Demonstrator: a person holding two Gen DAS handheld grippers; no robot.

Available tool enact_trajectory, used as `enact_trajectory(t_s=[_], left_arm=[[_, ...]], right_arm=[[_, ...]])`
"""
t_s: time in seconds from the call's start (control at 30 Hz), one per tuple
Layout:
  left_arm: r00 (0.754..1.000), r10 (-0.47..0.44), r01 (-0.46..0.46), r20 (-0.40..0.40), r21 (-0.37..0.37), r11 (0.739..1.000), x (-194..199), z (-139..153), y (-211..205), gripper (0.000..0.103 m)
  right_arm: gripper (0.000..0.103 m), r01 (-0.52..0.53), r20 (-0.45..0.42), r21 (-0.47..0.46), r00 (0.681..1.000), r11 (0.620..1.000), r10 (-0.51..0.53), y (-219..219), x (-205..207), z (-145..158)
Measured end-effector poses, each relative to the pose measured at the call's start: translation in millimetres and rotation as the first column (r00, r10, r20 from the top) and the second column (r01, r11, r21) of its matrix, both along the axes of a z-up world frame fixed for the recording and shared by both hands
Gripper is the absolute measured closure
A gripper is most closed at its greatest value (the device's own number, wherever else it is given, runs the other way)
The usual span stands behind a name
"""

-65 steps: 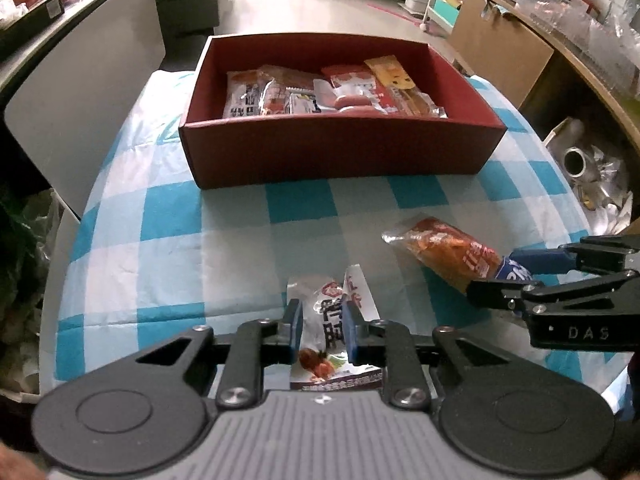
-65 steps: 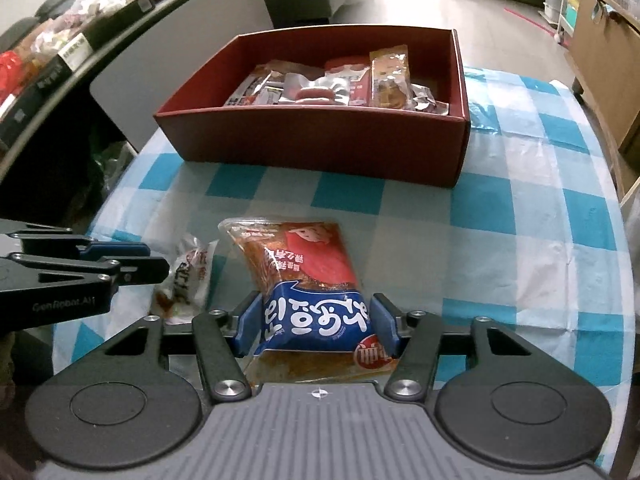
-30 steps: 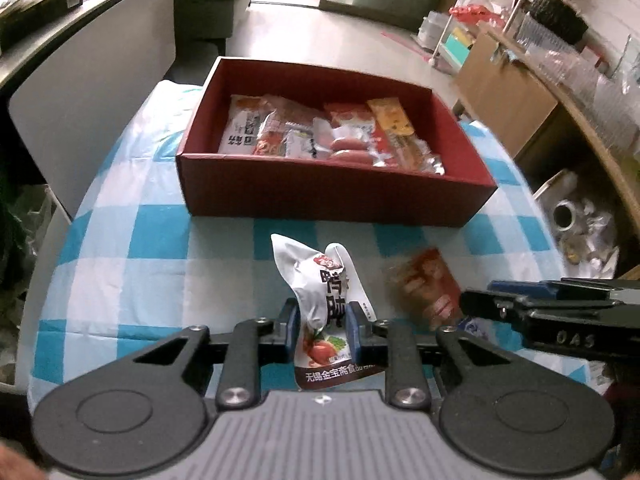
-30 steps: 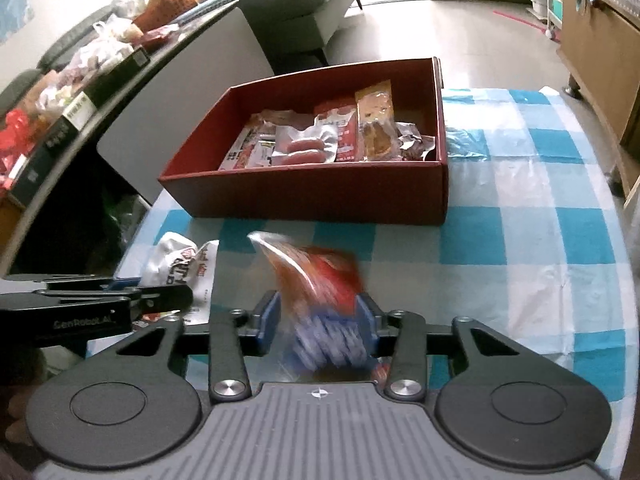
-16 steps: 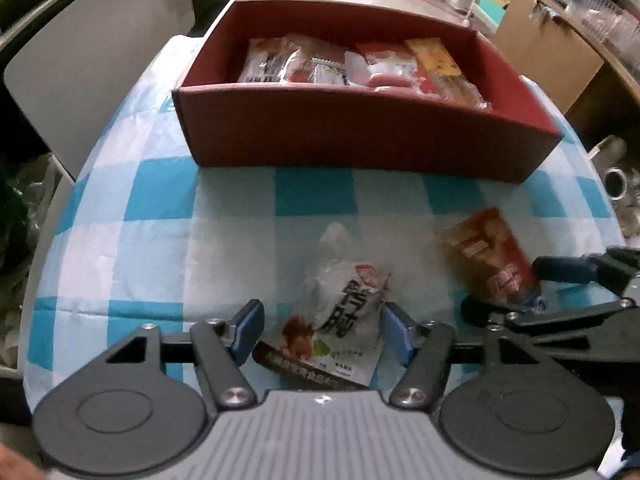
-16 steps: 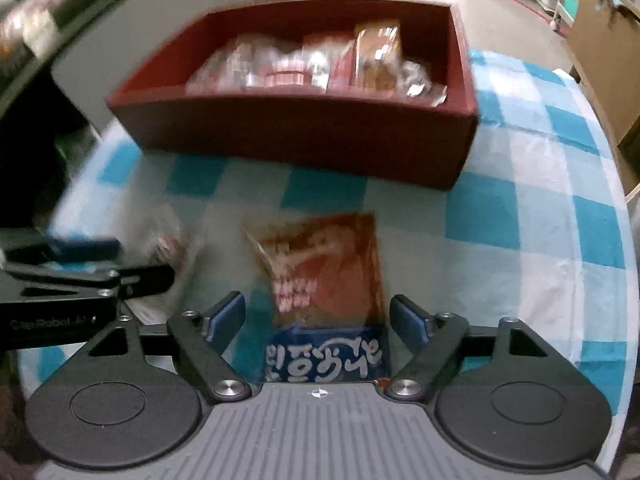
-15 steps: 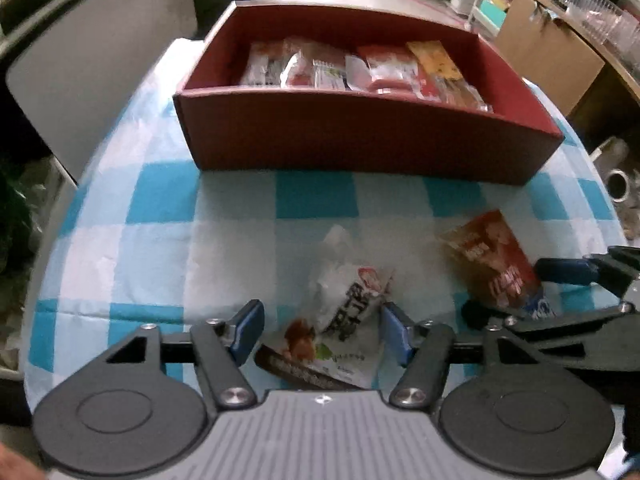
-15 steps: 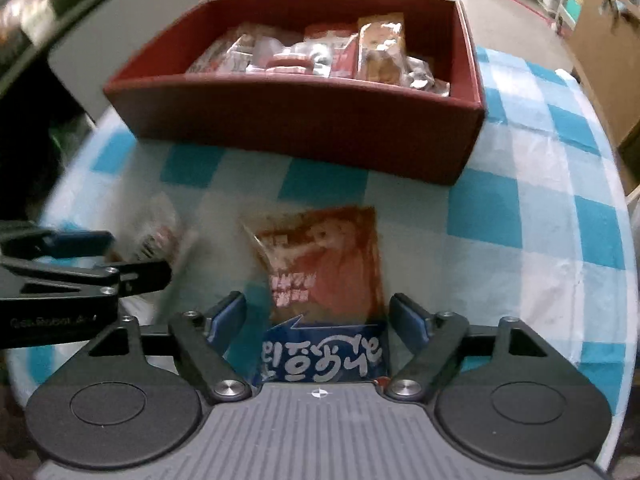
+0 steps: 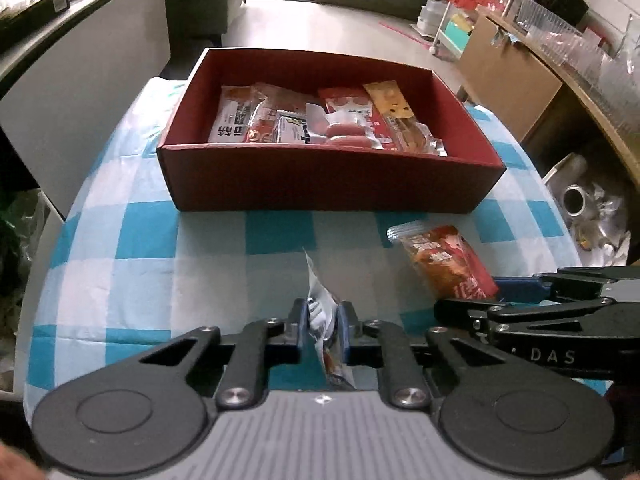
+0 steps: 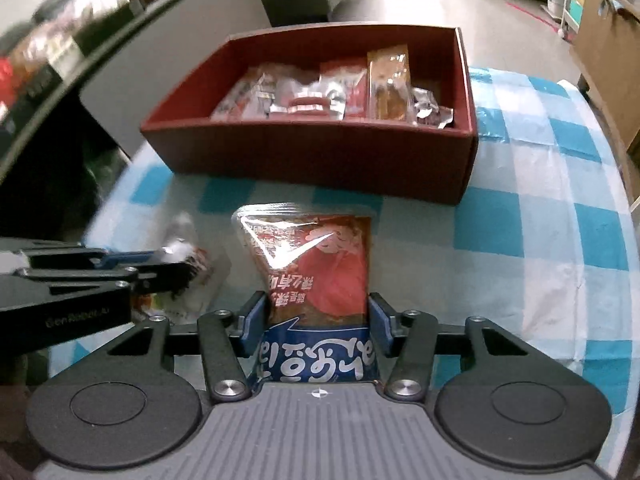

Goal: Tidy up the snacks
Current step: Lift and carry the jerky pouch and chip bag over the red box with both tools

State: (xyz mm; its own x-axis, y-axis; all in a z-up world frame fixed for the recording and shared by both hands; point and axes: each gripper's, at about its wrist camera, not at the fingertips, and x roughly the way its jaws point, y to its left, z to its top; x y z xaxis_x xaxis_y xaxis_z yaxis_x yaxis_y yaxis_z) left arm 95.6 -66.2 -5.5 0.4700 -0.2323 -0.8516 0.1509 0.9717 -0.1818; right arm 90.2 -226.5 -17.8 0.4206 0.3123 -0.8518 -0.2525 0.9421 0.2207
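A dark red box (image 9: 320, 184) with several snack packets stands on the blue checked tablecloth; it also shows in the right wrist view (image 10: 312, 152). My left gripper (image 9: 323, 326) is shut on a white snack packet (image 9: 320, 312), held edge-on just above the cloth; the right wrist view shows it at left (image 10: 188, 268). My right gripper (image 10: 316, 320) is shut on a red and blue snack bag (image 10: 316, 272), which also shows in the left wrist view (image 9: 444, 260). Both are in front of the box.
The round table's edge (image 10: 628, 220) curves close on the right. A grey chair back (image 9: 80, 92) stands at the left. A cardboard box (image 9: 508, 48) and shelves are beyond on the right, with foil clutter (image 9: 588, 208) on the floor.
Half a second ago both grippers were open around packets lying on the cloth. Both have closed since, and the white packet now stands edge-on between my left fingers.
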Motion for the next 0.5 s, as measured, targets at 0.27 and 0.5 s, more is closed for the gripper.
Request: enact_trajectory(t_s=[0.27, 0.5], left_arm=[[1.000, 0.012, -0.012, 0.004, -0.028, 1.000, 3, 2, 4, 0.091], [0.999, 0.038, -0.040, -0.017, -0.103, 0.994, 8, 8, 16, 0.091]], right_arm=[[0.042, 0.023, 0.014, 0.038, 1.000, 0.999, -0.024, -7, 1, 8], [0.042, 0.056, 0.027, 0.117, 0.998, 0.992, -0.060, -21, 3, 18]])
